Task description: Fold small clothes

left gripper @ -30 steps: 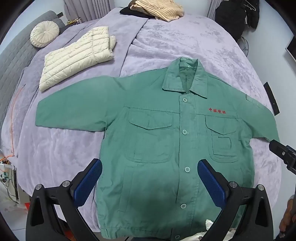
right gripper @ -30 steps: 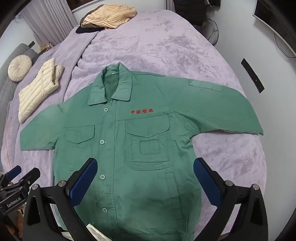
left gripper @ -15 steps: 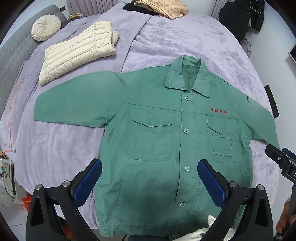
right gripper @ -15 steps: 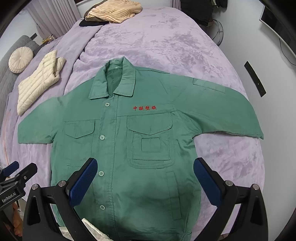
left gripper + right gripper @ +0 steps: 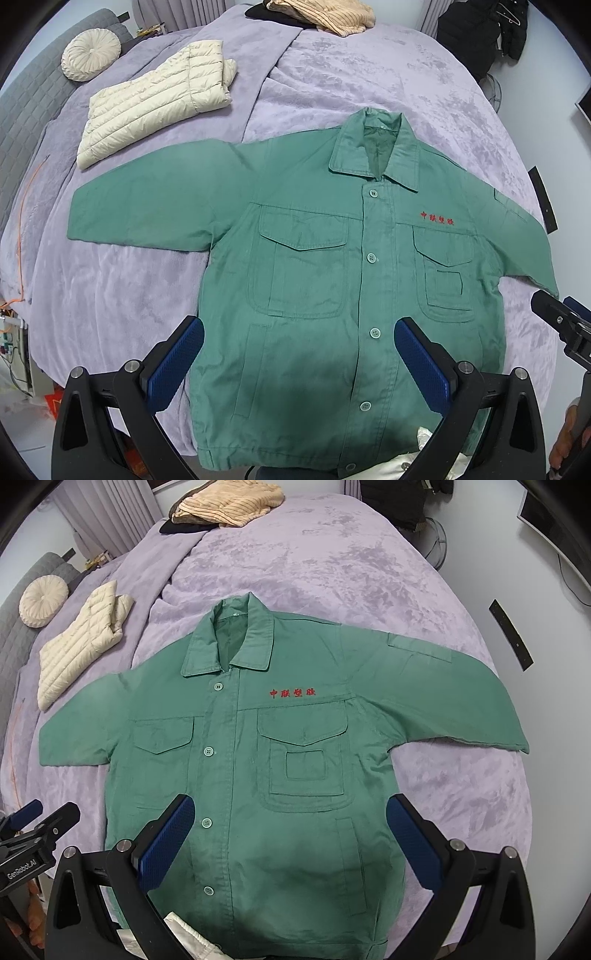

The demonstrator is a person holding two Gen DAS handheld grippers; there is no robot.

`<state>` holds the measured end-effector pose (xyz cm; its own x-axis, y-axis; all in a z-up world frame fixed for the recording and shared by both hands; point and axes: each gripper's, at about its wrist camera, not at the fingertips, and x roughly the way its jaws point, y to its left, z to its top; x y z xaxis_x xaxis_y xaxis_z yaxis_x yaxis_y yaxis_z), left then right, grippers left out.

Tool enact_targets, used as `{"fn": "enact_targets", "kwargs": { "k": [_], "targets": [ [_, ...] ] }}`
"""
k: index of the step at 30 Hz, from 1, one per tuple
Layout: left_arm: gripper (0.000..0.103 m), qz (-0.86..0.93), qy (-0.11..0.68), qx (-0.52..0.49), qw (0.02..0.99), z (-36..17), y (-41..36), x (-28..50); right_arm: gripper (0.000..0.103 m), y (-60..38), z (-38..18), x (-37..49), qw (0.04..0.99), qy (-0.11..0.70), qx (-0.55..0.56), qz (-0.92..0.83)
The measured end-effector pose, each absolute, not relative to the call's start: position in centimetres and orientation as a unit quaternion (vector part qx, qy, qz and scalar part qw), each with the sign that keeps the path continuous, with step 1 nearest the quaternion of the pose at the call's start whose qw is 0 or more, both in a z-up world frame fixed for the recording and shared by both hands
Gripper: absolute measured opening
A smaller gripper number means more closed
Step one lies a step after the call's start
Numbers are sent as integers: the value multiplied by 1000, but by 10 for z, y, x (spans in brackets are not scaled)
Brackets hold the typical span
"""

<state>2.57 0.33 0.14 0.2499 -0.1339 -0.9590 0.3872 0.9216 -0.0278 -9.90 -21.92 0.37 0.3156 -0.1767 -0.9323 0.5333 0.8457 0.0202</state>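
A green button-up jacket (image 5: 314, 266) with red embroidered characters lies flat and face up on the purple bed, both sleeves spread out; it also shows in the right wrist view (image 5: 258, 760). My left gripper (image 5: 299, 343) is open and empty, hovering above the jacket's lower left half. My right gripper (image 5: 291, 819) is open and empty above the lower right half. Each gripper shows at the edge of the other's view, the right one (image 5: 561, 321) and the left one (image 5: 33, 823).
A folded cream puffer jacket (image 5: 155, 99) lies at the far left of the bed (image 5: 369, 81). A round cream cushion (image 5: 90, 55) sits beyond it. Folded tan and black clothes (image 5: 321, 14) are at the far end. A white item (image 5: 188, 934) lies at the near edge.
Both grippers have drifted slightly, so the jacket sits a little lower and closer in both views. The jacket has not moved and both grippers stay open.
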Motion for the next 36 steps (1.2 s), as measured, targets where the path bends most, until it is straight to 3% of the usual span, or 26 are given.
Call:
{"fn": "enact_targets", "kwargs": {
  "k": [36],
  "targets": [
    [103, -167, 588, 111, 784, 0, 9, 20, 103, -219, 0, -103, 789, 546, 177, -219]
  ]
}}
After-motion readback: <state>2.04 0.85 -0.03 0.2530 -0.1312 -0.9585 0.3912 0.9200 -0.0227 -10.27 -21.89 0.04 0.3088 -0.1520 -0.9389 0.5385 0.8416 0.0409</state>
